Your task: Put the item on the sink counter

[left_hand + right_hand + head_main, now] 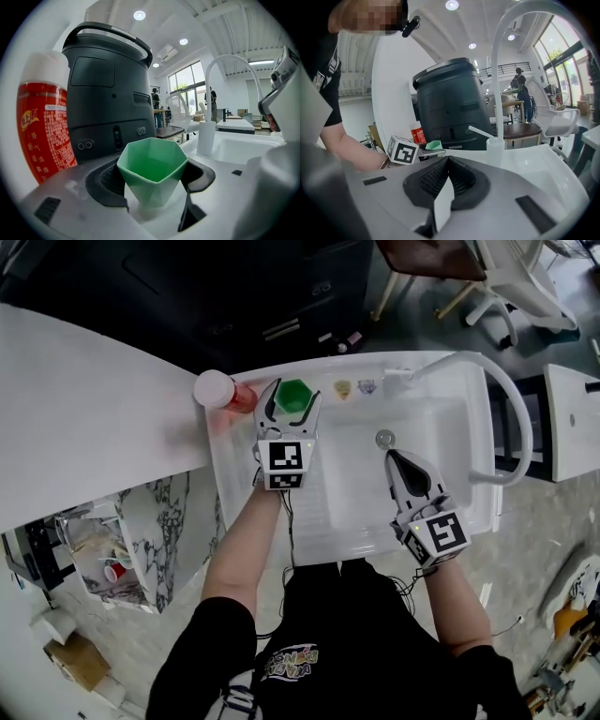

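**Q:** What does the item look like, and where is it?

**A:** It's a little green cup [152,171] with faceted sides and a hexagon-ish rim, open end up and empty inside. It sits at the back-left corner of the sink [448,514], just beside a red bottle [225,393] with a white cap. I can't tell if it touches the counter.

**Q:** And the grippers?

**A:** The left gripper [292,397] has its jaws pressed on the cup's two sides. The right gripper [391,457] is pinched fully together on nothing, over the sink's basin near the drain [384,438].

Lab hall, judging by freestanding sink [352,507], office chairs [511,282]
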Available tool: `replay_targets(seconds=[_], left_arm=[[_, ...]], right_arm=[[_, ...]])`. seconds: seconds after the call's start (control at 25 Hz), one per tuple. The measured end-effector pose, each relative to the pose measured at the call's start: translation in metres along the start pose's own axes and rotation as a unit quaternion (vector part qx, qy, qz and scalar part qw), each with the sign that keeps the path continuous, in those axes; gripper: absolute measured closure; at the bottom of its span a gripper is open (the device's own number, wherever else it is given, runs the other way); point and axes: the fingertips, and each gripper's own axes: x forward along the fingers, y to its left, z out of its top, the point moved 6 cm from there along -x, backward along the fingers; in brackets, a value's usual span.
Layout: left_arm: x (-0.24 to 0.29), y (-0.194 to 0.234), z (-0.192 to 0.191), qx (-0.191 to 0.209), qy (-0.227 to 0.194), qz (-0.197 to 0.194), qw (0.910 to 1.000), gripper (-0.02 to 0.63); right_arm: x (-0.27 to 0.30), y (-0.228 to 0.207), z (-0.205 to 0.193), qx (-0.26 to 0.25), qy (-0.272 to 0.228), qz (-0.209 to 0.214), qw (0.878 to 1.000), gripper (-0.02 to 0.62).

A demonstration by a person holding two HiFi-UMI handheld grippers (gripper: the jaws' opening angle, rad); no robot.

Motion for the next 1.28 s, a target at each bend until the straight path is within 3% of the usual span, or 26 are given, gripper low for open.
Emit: replay_targets(seconds=[0.76, 1.28], left_arm=[[0.016, 0.002, -0.010, -0.010, 0.004, -0.006, 0.9999, 0.293], [0.003, 0.002, -0.018, -0.033, -0.002, 0.028, 0.9991, 0.284]], right_arm=[[0.008, 0.002, -0.004, 0.012, 0.003, -0.003, 1.000, 0.541], [0.002, 0.006, -0.009, 0.007, 0.003, 0.008, 1.000, 0.541]])
